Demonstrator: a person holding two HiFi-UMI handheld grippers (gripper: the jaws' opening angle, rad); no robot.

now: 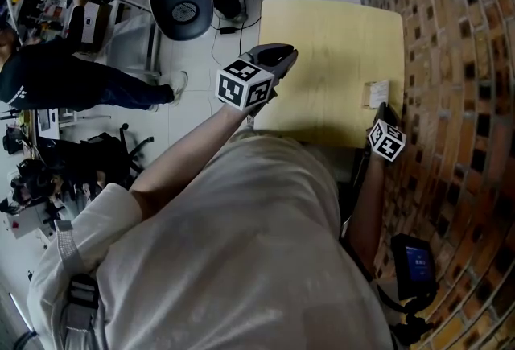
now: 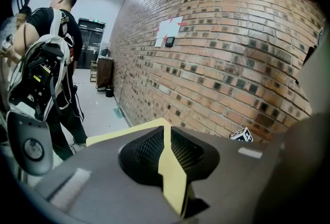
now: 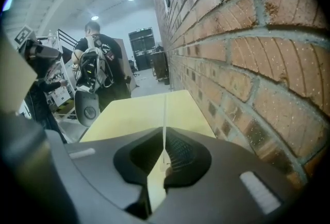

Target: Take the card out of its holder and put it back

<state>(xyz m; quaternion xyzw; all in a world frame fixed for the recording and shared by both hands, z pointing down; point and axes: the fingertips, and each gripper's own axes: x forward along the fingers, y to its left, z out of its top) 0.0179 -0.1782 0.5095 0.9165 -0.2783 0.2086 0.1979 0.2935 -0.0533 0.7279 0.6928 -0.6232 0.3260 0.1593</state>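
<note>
A thin white card (image 3: pixel 165 109) stands edge-on between the pads of my right gripper (image 3: pixel 164 133), which is shut on it. In the head view that gripper (image 1: pixel 385 109) sits at the right edge of the pale yellow table (image 1: pixel 330 59), close to the brick wall. A small white and tan piece (image 1: pixel 376 92) lies at its tip; I cannot tell card from holder there. My left gripper (image 1: pixel 286 57) hovers over the table's left edge. In its own view the left gripper (image 2: pixel 164 133) shows a narrow slit between the pads, with nothing in it.
A brick wall (image 1: pixel 451 59) runs along the table's right side. A black office chair (image 1: pixel 181 10) stands beyond the table's far left corner. A person in black (image 1: pixel 48 75) is at the left, and another with a backpack (image 2: pixel 46 63) stands further off.
</note>
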